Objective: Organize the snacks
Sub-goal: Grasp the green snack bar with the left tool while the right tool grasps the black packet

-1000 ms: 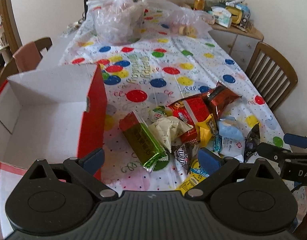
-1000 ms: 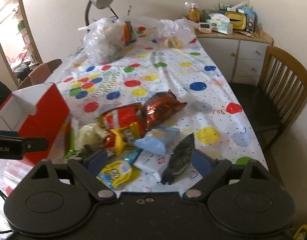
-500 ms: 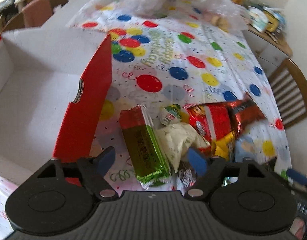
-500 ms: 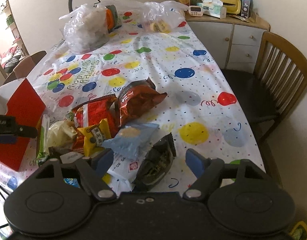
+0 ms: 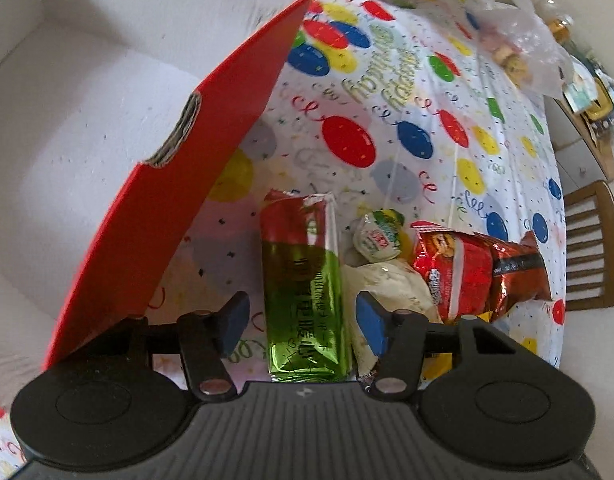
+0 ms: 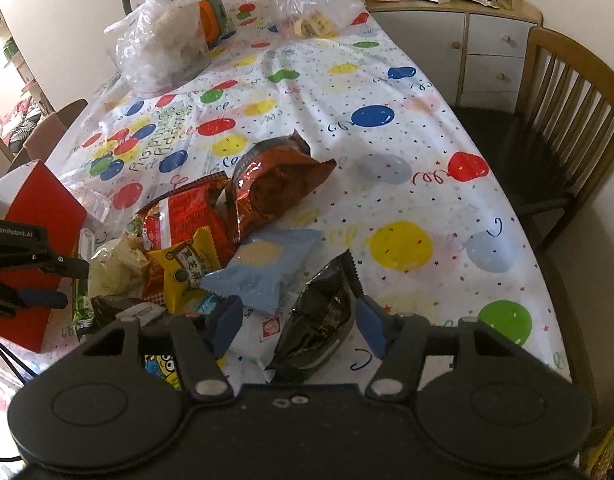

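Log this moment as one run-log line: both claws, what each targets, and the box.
left claw: open, straddling green packet | right claw: open, over black packet | red box: no snacks visible inside

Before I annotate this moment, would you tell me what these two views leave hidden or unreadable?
- Red box: in the left wrist view the frame edge cuts off most of its interior.
- Green packet: its near end sits behind the left hand-held gripper.
- Black packet: in the right wrist view its near end disappears behind the right hand-held gripper.
- Yellow cartoon wrapper: mostly covered by that gripper's body.
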Demonstrator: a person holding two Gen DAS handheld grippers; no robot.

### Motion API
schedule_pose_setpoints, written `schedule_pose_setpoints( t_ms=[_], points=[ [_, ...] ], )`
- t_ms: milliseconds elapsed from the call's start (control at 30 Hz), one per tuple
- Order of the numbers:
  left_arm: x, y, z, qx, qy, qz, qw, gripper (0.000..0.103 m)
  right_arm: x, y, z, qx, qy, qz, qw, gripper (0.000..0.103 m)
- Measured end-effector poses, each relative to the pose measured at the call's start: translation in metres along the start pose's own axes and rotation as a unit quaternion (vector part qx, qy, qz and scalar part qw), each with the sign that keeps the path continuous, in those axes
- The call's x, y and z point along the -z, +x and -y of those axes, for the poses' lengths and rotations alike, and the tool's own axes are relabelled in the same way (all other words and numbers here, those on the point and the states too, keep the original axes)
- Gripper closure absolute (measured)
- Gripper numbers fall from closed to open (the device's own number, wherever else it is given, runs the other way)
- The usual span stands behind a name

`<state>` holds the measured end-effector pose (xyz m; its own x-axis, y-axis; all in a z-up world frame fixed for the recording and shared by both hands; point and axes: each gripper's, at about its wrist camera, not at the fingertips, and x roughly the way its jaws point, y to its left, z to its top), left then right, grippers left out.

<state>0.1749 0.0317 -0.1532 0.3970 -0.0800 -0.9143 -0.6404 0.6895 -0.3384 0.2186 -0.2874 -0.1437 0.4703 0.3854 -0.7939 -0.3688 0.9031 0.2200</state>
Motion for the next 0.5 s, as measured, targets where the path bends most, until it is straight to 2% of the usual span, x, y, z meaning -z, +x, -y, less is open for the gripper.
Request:
schedule_pose_setpoints(
  t_ms=[300, 367, 400, 467, 500],
  points=[
    [-0.003, 0.009, -0.006, 0.009, -0.017, -0.008, 0.9998, 0.045, -0.001, 0.011, 0.0, 0.013, 0.0, -0.012, 1.0, 0.048],
    [-0.003, 0.009, -0.006, 0.01, -0.016, -0.006, 0.9998, 0.046, 0.0, 0.013, 0.001, 0.014, 0.004, -0.015, 1.0, 0.054],
    [-0.003, 0.009, -0.006, 0.009, -0.016, -0.005, 0.9998, 0.047, 0.001, 0.013, 0.001, 0.016, 0.005, -0.016, 1.0, 0.056],
    [-0.003, 0.01, -0.007, 0.016, -0.018, -0.005, 0.9997, 0.06, 0.002, 0.013, 0.002, 0.018, 0.007, -0.017, 1.0, 0.061],
    [-0.003, 0.01, -0.008, 0.017, -0.021, -0.006, 0.9996, 0.061, 0.003, 0.013, 0.003, 0.018, 0.009, -0.018, 1.0, 0.062]
  ],
)
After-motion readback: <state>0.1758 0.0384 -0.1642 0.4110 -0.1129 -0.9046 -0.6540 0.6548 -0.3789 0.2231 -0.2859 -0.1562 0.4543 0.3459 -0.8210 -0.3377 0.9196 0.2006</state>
